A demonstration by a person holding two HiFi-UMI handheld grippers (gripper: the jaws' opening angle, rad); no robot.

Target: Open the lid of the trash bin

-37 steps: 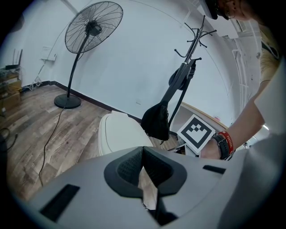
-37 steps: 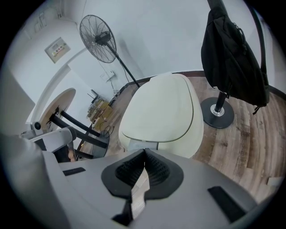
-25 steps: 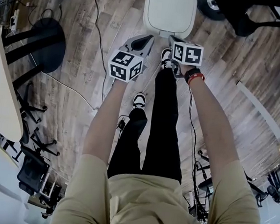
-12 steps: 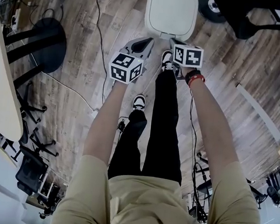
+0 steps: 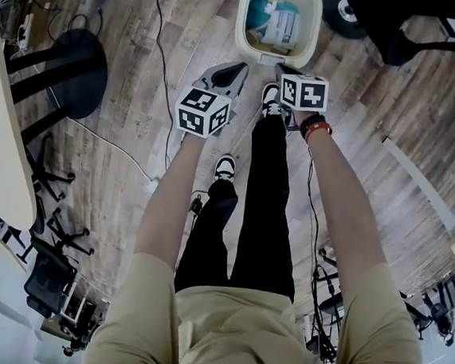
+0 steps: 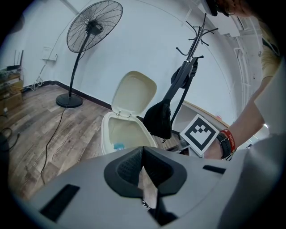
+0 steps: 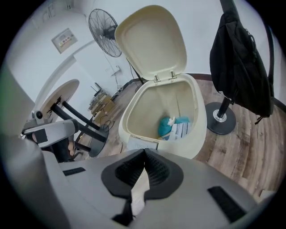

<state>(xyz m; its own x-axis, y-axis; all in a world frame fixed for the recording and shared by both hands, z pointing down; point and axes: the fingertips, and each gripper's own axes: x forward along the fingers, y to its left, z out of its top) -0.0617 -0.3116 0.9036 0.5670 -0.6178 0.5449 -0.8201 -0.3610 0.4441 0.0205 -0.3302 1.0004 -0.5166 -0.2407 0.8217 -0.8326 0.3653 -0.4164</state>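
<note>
- The left gripper [image 6: 143, 148] has its jaws pressed together with nothing between them. In the head view it [image 5: 239, 65] hangs over the wood floor [image 5: 131, 104], just short of the trash bin [image 5: 241, 36].
- The right gripper [image 7: 144, 152] is likewise closed and empty. It [image 5: 280, 65] is level with the left one, and a red wristband [image 5: 318, 128] shows on the arm behind it.
- Both grippers point at the trash bin [image 7: 199, 134], and neither touches it.
- One shoe [image 5: 270, 98] is set between the two grippers, close to the bin's front edge. Whether it presses on anything cannot be told.
- The lid [image 7: 152, 40] stands open, tipped up and back on its hinge at the bin's far rim. The left gripper view shows it [image 6: 134, 93] the same way.
- Inside the bin lie a teal bundle [image 7: 168, 126] and a white packet [image 7: 182, 130], touching each other.
- A coat stand [image 6: 196, 36] with a black bag [image 7: 241, 62] hanging on it rises just beside the bin.
- A fan [image 6: 94, 27] stands on the floor further off, and a cable [image 5: 158, 18] trails across the boards.
</note>
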